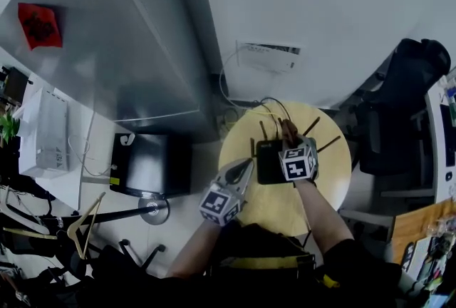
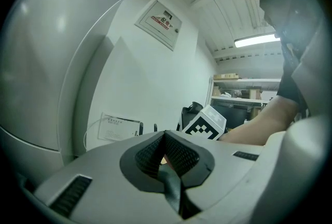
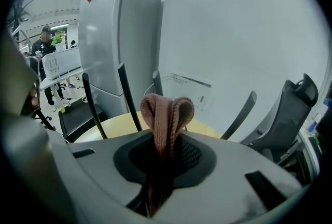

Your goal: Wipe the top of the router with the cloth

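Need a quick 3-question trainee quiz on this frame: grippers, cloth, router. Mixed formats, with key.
1. True or false: the left gripper holds the cloth.
2. The router sits on: A) the round table; B) the floor; C) a chair.
3. Fill in: the right gripper has its jaws shut on the ____.

Key: 1 false; 2 A; 3 cloth.
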Demonstrator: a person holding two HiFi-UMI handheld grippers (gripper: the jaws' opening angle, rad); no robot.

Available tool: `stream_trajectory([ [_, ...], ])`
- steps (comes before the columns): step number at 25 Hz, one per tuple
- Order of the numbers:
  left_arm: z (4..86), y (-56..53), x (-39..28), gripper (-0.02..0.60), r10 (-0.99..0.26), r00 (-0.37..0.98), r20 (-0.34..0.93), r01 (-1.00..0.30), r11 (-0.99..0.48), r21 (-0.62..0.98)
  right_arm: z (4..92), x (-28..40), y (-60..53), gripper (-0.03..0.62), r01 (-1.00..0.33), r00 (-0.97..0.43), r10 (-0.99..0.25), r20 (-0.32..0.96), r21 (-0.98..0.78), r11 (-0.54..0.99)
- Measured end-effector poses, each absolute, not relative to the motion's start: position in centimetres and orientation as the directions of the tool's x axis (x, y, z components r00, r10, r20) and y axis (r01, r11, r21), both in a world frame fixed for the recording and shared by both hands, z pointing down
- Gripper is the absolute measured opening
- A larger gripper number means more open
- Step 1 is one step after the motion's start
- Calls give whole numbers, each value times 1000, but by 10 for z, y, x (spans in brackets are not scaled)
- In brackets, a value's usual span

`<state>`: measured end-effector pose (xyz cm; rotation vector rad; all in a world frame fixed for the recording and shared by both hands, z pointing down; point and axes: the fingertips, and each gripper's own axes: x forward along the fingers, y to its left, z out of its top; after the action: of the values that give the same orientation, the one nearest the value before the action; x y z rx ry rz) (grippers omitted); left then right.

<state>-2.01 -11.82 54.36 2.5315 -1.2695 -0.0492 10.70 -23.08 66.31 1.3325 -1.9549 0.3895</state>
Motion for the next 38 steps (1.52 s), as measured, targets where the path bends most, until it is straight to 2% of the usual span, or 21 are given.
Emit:
stream_trajectory([
  [14, 531, -113, -14, -3, -729, 676, 111, -725, -630, 280, 611, 77, -228, 61, -896, -297, -748, 594, 98, 433],
  [17, 528, -114, -8, -3, -714, 692, 106, -711, -648, 273, 590, 67, -224, 61, -878, -359, -770, 527, 89, 471],
  [19, 526, -116, -2, -3, -710, 698, 98, -705, -655, 273, 566, 63, -220, 61, -857, -416, -797, 438, 104, 504],
  [22, 523, -122, 7, -3, -703, 708, 74, -690, -666, 284, 547, 74, -212, 61, -844, -428, -826, 367, 163, 510],
  [26, 518, -126, 27, -3, -674, 737, 49, -657, -697, 287, 563, 101, -207, 61, -841, -385, -824, 416, 211, 499],
  [31, 525, -133, 53, -3, -643, 761, 87, -640, -721, 265, 596, 137, -201, 61, -875, -328, -811, 485, 168, 454],
  [38, 535, -137, 72, -3, -600, 789, 133, -610, -742, 277, 668, 169, -203, 61, -914, -241, -721, 650, 97, 393],
])
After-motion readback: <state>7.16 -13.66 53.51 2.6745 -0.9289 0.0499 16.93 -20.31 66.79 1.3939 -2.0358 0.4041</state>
